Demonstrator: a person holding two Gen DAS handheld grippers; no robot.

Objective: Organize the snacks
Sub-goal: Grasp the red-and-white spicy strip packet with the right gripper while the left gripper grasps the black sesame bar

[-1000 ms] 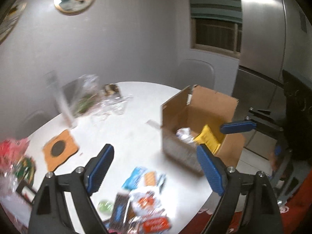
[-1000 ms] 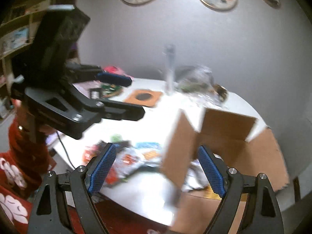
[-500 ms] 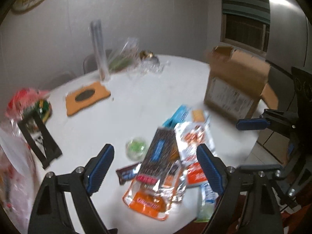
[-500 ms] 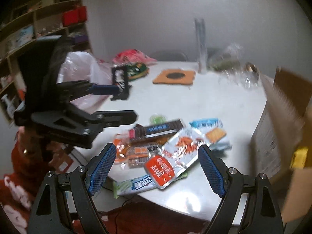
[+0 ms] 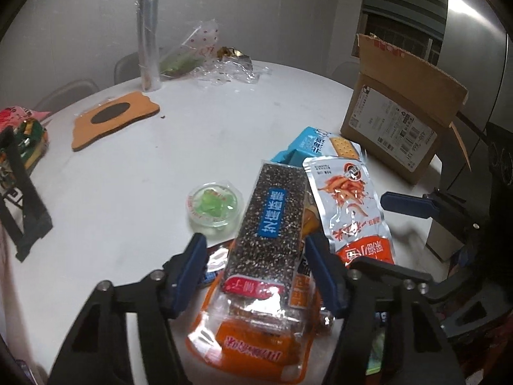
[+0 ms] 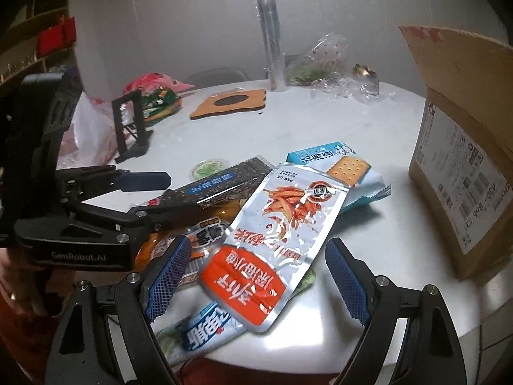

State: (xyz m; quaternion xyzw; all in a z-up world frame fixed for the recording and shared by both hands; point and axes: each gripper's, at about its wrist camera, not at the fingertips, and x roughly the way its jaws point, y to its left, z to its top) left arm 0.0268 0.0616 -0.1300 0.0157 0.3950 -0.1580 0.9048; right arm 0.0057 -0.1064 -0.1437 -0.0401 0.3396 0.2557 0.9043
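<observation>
Your left gripper [image 5: 255, 261] has its fingers spread to either side of the sesame bar packet [image 5: 267, 221], not yet pressing it; the blue pads sit just beside its long edges near the red-labelled end. Your right gripper [image 6: 256, 276] is likewise spread wide, straddling the silver-and-orange pouch [image 6: 272, 243] without contact. Both packets lie on the heap of snacks at the near edge of the white table [image 5: 128, 160], the bar resting on an orange packet [image 5: 256, 337] with the pouch just beside it. The bar looks light and fairly stiff, so a pinch across its narrow width should hold, though the glossy film may slide; squeeze gently, since brittle contents can crack. The pouch looks soft, flat and slippery; take it by an edge or the sealed end, not the flat face. The cardboard box [image 5: 400, 118] stands at the far right of the table, probably where the snacks go. The left view shows the green jelly cup [image 5: 213, 207] plainly, touching nothing but the table beside the bar; the right view shows only its rim. The right view alone reveals the blue-lettered wrapper [image 6: 205, 327] under the pouch and the cracker packet [image 6: 340, 170] in full.
</observation>
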